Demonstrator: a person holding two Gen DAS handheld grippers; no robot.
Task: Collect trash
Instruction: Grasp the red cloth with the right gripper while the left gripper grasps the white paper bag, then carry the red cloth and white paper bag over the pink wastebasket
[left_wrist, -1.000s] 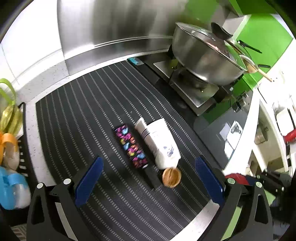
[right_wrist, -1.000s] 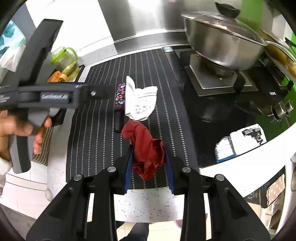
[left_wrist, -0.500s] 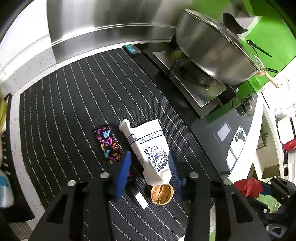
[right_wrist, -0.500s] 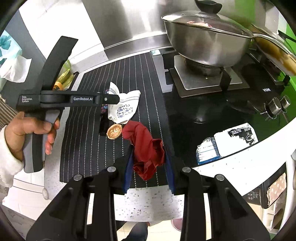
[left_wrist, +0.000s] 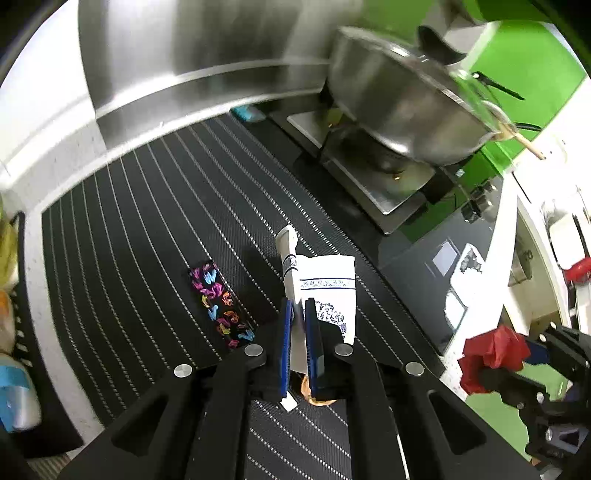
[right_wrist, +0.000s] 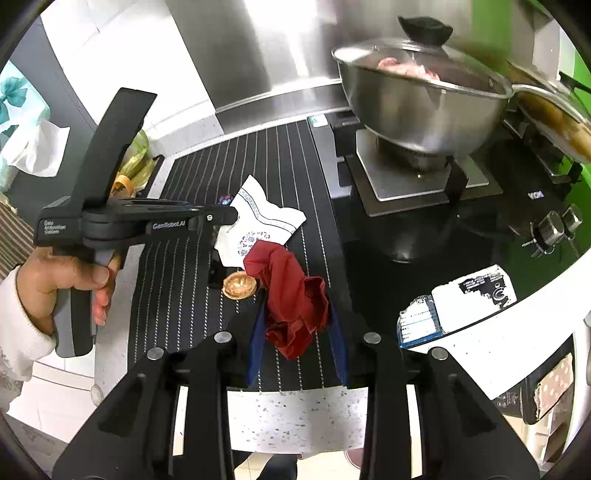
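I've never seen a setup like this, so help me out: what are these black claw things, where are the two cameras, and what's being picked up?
A person holds a trigger-operated claw in each hand; each claw carries a camera looking along its fingers. The left gripper is shut on a crumpled white paper wrapper with blue print. The right gripper holds a red wrapper. On the striped black mat lie a walnut shell and a butterfly-patterned strip. A lidded steel pot sits on the stove.

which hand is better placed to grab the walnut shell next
Neither is free: the left gripper pinches the white paper wrapper, and the right gripper holds the red cloth. Once emptied, probably the left, since the walnut shell lies just under its fingers.
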